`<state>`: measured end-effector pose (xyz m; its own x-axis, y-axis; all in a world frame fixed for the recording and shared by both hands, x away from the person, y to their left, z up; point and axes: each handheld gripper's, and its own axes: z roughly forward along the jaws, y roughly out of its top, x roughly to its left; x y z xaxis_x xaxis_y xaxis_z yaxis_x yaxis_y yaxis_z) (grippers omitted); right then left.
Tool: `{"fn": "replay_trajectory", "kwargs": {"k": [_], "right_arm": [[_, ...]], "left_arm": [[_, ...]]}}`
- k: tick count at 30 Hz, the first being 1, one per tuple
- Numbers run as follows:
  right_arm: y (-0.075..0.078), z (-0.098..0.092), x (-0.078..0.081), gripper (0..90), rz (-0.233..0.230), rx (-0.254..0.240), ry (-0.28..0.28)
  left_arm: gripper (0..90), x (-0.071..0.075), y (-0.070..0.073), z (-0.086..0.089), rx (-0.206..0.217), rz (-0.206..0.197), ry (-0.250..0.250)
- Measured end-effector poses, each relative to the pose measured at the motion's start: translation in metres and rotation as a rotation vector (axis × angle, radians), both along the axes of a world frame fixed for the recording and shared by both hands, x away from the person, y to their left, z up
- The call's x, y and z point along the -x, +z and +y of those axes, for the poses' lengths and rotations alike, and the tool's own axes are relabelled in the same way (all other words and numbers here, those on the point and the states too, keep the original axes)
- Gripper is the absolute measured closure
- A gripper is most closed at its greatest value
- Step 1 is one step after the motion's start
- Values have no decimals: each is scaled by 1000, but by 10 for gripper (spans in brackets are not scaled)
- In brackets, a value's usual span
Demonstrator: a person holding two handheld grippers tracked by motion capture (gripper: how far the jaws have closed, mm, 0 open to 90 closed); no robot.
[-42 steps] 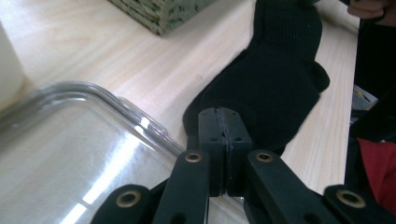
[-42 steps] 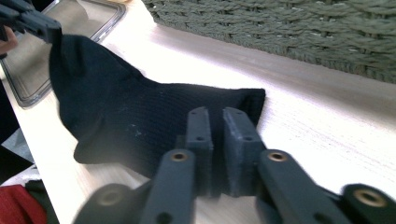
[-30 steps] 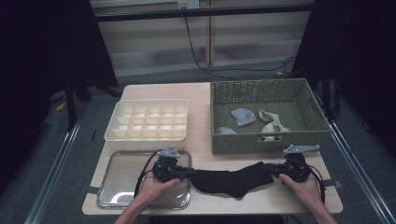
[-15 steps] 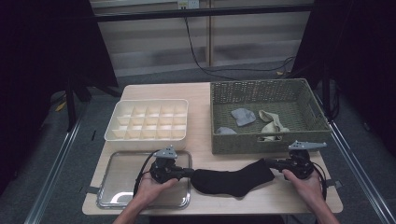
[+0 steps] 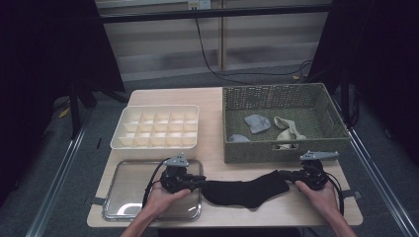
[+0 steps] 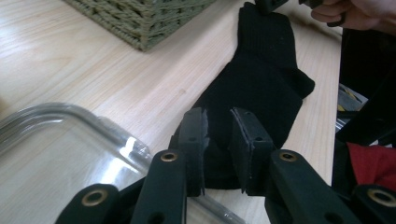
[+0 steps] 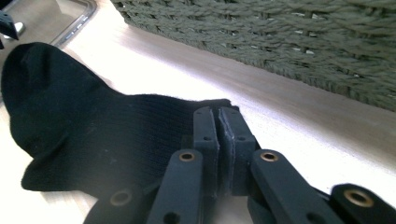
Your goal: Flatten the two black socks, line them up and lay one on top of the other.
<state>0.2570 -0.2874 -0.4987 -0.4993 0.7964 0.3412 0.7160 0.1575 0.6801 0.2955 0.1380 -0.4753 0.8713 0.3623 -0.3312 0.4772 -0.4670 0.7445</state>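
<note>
The left gripper point(image 6: 218, 149) had its jaws parted a little; they had just been opening, and the near end of the black sock point(image 6: 261, 88) lay in the gap between the pads, no longer pinched. In the high view this gripper point(image 5: 196, 181) sat at the right edge of the metal tray point(image 5: 123, 207), pointing right along the table. The right gripper point(image 7: 219, 149) was clamped tight on the opposite end of the sock point(image 7: 107, 135), its pads pressed together over the fabric edge; from above it point(image 5: 291, 176) pointed left, just in front of the wicker basket point(image 5: 281, 153).

The sock point(image 5: 244, 190) lay flat on the wooden table point(image 5: 217, 128) near the front edge, its long axis running left to right, stretched between the two grippers with the heel bulging toward the near side. Each gripper stood at one end, so neither was nearer overall. Any coming fold or lift would probably turn on that left-right axis, and the right gripper alone had a hold. Farther off, the white divided organizer point(image 5: 157, 126) sat behind the tray, and the basket held a few light socks point(image 5: 257, 123).
</note>
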Motion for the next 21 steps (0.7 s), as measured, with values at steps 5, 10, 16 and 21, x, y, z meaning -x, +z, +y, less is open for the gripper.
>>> {"fn": "replay_trajectory", "kwargs": {"k": [5,10,16,21], "right_arm": [[0,-1,-1,842,3,11,0],[0,-4,-1,842,6,19,-13],[0,-10,-1,838,5,19,-37],[0,-11,1,806,-14,39,-36]], "left_arm": [[746,-3,-4,-12,-11,2,-45],[731,-2,-11,-22,-55,14,-83],[719,-1,-16,-29,-86,22,-104],[693,4,-21,-34,-99,24,-117]]}}
